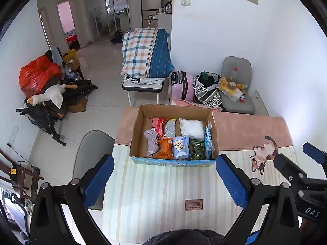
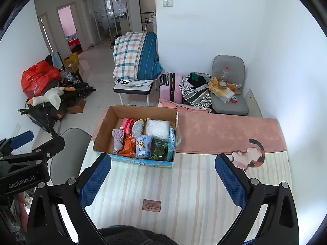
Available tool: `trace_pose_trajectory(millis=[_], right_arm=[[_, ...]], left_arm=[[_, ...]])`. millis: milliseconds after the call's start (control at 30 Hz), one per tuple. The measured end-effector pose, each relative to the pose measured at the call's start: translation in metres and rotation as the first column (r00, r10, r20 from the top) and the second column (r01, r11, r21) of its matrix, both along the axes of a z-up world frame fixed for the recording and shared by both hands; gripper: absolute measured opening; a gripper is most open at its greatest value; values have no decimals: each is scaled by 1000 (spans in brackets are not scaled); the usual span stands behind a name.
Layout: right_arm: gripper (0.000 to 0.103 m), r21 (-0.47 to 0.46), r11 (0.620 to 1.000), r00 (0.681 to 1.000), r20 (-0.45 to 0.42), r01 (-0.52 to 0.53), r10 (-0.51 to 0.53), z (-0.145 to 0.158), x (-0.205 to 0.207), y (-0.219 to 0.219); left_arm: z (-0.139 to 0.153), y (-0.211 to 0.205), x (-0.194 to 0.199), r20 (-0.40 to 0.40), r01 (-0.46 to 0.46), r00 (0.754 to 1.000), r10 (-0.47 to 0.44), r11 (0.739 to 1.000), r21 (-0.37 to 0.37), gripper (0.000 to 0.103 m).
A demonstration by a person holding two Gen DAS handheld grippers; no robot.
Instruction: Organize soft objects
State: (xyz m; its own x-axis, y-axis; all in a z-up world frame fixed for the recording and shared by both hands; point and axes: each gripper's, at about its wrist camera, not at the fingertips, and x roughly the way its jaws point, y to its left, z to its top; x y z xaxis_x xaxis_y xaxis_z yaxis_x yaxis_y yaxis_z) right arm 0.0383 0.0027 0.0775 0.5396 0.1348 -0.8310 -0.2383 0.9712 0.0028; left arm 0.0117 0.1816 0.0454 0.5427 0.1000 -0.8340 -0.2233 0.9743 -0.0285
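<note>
Left wrist: dark fleece (image 1: 184, 237), cut off at bottom edge.

We see a box (image 1: 173, 134) on the tabletop (image 1: 163, 194), with furniture behind it.

The box sits toward the far part of the tabletop, straddling the edge where the mat (image 1: 155, 187) meets the rug (image 1: 245, 130). Inside it, we find a cloth (image 1: 151, 143) at the left, a snack packet (image 1: 165, 148) beside it, a tissue pack (image 1: 180, 147) in the middle, and a bag (image 1: 192, 128) behind them toward the right. Beyond the tabletop stand a suitcase (image 1: 183, 85) and, to its right, a chair (image 1: 237, 85) against the wall. Left of the suitcase a bench (image 1: 143, 85) carries a pillow (image 1: 147, 53). At far left a plush goose (image 1: 49, 96) lies on a pile.
</note>
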Motion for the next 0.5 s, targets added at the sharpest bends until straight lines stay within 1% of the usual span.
trace_pose_trajectory(millis=[100,233,500], right_arm=[[103,-2,1000,1000,1,16,-16,-2,4,-4],[103,-3,999,999,-5,36,-36,-11,14,-4],[103,-28,998,998,-29,50,-51,-35,30,1]], left_arm=[[-2,-1,0,-1,-4,1000,4,1000,7,102],[-11,-2,3,4,-25,1000,24,999,45,102],[-35,3,16,-37,-37,999,39,998,47,102]])
